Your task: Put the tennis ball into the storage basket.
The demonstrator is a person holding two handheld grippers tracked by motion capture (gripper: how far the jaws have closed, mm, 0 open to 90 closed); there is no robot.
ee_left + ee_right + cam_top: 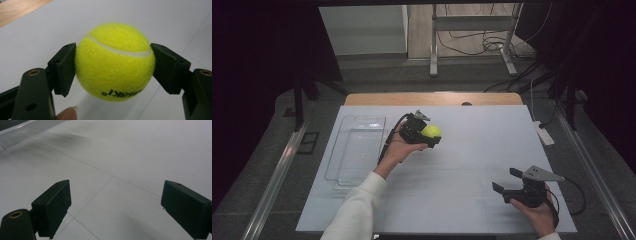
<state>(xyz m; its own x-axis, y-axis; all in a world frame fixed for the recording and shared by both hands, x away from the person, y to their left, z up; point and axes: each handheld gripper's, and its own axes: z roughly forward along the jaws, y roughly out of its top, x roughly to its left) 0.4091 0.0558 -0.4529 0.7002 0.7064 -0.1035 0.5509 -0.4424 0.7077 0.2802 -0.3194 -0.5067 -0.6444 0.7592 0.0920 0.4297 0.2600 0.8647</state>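
**Between the left jaws: ball held, tray waiting**

Right of the tray [357, 145], the tennis ball [115, 61] sits clamped in the left gripper [428, 134]. Both pads press its sides near the widest part, so the grip is centred and the ball shouldn't squirt out. It looks clear of the table [472, 150]; the left gripper view has white surface and a soft shadow under it, no contact visible.

A fingertip [67, 113] shows at the bottom edge of that view, just the hand wrapped round the gripper body.

Tray is clear plastic, nothing seen in it, just beside the left hand on its far-left side. Likely drop target, my guess.

Right gripper [507, 181] is well apart from the tray, at the near right of the table, jaws spread wide with nothing between. Reads as parked out of the way so it can't foul the carry.
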